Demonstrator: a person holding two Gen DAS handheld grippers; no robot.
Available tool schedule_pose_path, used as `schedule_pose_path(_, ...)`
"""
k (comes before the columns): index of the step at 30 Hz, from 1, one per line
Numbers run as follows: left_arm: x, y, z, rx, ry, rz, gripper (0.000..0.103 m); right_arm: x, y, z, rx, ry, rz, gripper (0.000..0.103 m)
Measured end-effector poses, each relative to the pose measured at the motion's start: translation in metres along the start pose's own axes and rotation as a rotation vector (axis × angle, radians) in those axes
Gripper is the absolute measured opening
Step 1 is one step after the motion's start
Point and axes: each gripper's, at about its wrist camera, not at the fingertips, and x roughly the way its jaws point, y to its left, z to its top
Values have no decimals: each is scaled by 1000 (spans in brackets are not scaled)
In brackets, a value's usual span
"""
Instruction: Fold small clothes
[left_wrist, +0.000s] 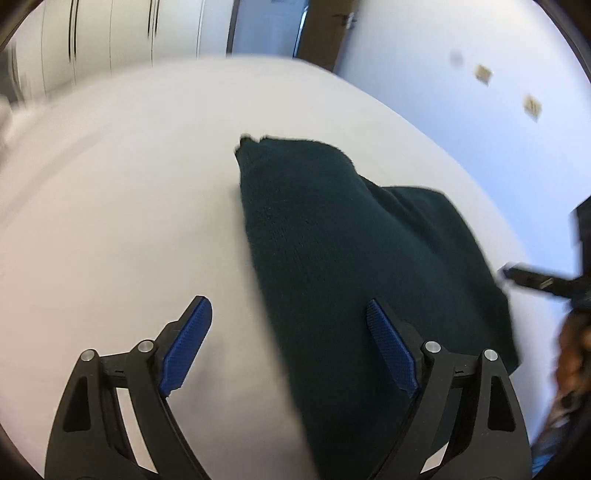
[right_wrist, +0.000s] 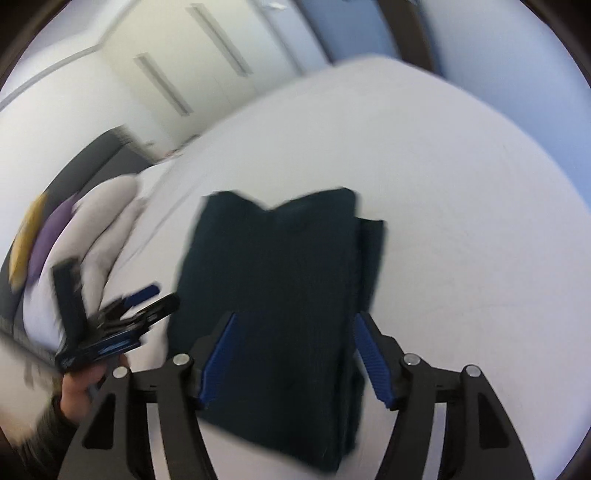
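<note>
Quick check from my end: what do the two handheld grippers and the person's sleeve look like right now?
Both the left gripper and the right gripper have black linkage frames with silver pivot pins and ribbed blue finger pads. The sleeve looks dark grey.

Place: a bedroom in a home.
Bed (right_wrist: 424, 184): wide, with a plain white sheet.
Pillows (right_wrist: 107, 221): white, with one purple and one yellow (right_wrist: 26, 240) beside a dark headboard.
Wardrobe (right_wrist: 192, 62): tall white doors with long handles.
Wall (left_wrist: 461, 122): white, with sockets.
</note>
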Motion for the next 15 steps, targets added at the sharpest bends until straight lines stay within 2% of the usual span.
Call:
schedule_pose_path(2, 16, 9, 0, -14, 35, -21, 93, 23, -13, 10, 67, 74, 49, 68)
schedule_pose_path(4, 26, 13, 2, -43, 55, -39, 97, 45, -23, 16, 102, 108, 16, 68)
schedule_pose_path(6, 30, 16, 2, -78, 65, -67, 97, 58, -28, 18, 117, 117, 11, 68)
schedule_pose_path(12, 47, 39, -7, -202, 86, -161, 96, 62, -35, 13, 125, 118, 52, 58)
schedule_pose_path(14, 50, 39, -2, -200, 82, -153, 95, 67, -35, 17, 118, 128, 54, 52)
schedule_pose_path(15, 53, 36, -1, -189, 88, -148, 91, 70, -33, 19, 115, 135, 55, 46)
